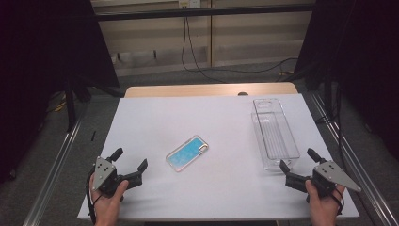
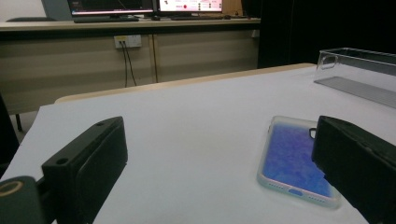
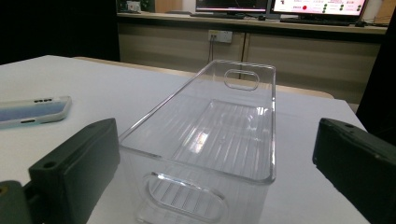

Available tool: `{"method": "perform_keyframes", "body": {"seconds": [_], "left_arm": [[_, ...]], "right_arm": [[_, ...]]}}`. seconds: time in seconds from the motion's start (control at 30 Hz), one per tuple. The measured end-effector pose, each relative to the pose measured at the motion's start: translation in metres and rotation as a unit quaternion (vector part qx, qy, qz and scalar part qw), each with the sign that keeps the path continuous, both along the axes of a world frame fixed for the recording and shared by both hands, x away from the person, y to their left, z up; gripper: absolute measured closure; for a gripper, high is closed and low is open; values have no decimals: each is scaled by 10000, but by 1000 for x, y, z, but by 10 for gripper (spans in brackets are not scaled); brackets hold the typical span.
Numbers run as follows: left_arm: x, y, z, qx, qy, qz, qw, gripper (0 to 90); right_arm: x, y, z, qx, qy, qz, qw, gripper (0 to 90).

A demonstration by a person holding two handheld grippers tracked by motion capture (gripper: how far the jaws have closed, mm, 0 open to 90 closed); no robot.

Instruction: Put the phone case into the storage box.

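the left gripper (image 1: 131,162) rests at the near left corner of the white table (image 1: 155,117), held in the person's left hand (image 1: 109,197). its jaws stand wide apart with nothing between them, and they point toward the middle of the table. in the left gripper view the phone case (image 2: 294,158) lies flat on the table just ahead, partly behind the right-hand jaw, not touched by either one.

from above, the phone case sits near the middle of the table, a little toward the near edge, lying at a slant. its face is blue with a pale rim; whether a phone sits inside it is hard to tell from these angles.

the right gripper (image 1: 297,163) is at the near right corner, held in the right hand (image 1: 323,202), its jaws also spread wide and holding nothing. in the right gripper view the clear plastic bin (image 3: 210,135) stands right in front of it, its near end wall with an oval handle cut-out sitting between the two jaws, though the pads do not seem to press on it.

the bin is long, narrow and upright, running along the right side of the table toward the far edge, with nothing inside. the phone case and the bin are well apart.
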State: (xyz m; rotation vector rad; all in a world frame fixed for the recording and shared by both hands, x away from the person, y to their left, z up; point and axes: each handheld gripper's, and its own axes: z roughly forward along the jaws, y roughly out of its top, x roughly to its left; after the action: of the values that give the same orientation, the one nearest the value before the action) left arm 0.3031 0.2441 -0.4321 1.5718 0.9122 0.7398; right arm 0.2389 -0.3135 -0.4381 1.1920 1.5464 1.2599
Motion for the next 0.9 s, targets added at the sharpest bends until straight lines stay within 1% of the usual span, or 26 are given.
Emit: {"method": "perform_keyframes", "body": {"seconds": [0.07, 0.13, 0.17, 0.3, 0.37, 0.43, 0.47, 0.53, 0.57, 0.6, 0.67, 0.73, 0.87, 0.9], "left_arm": [[0, 0, 0, -3, 9, 2, 10000, 36], [1, 0, 0, 58, 24, -8, 10000, 34], [2, -1, -1, 31, 43, -38, 10000, 32], [4, -3, -1, 68, 48, -40, 10000, 29], [6, -5, -1, 58, 64, -78, 9999, 29], [7, -5, -1, 70, 124, -174, 9997, 29], [7, -5, -1, 52, 126, -184, 9997, 29], [5, -5, -1, 102, 162, -221, 9996, 29], [4, -6, -1, 44, 194, -228, 9995, 29], [3, -5, -1, 40, 208, -248, 9995, 29], [2, -4, 0, 115, 180, -249, 9995, 30], [1, -3, 1, 71, 168, -256, 9995, 29], [1, -3, 1, 61, 208, -323, 9992, 29], [2, -4, 1, 31, 210, -369, 9991, 29]], "right_arm": [[0, 0, 0, 14, 19, 1, 10000, 0], [0, 0, -1, 5, 32, 27, 10000, 0], [0, 0, -1, -5, 29, 41, 10000, 0], [0, 1, -2, 16, 39, 74, 10000, 0], [1, 1, -2, 19, 55, 95, 9999, 0], [1, 1, -2, 34, 55, 104, 9999, 0], [1, 1, -2, 29, 53, 113, 9999, 0], [1, 1, -2, 44, 51, 120, 9999, 0], [1, 2, -1, 42, 58, 131, 9999, 0], [1, 2, -1, 46, 51, 135, 9999, 0], [0, 3, -1, 46, 49, 158, 9999, 0], [0, 5, -1, 39, 36, 165, 9998, 0], [0, 6, 0, 25, 46, 179, 9998, 0], [0, 6, 0, 28, 49, 182, 9998, 0]]}}
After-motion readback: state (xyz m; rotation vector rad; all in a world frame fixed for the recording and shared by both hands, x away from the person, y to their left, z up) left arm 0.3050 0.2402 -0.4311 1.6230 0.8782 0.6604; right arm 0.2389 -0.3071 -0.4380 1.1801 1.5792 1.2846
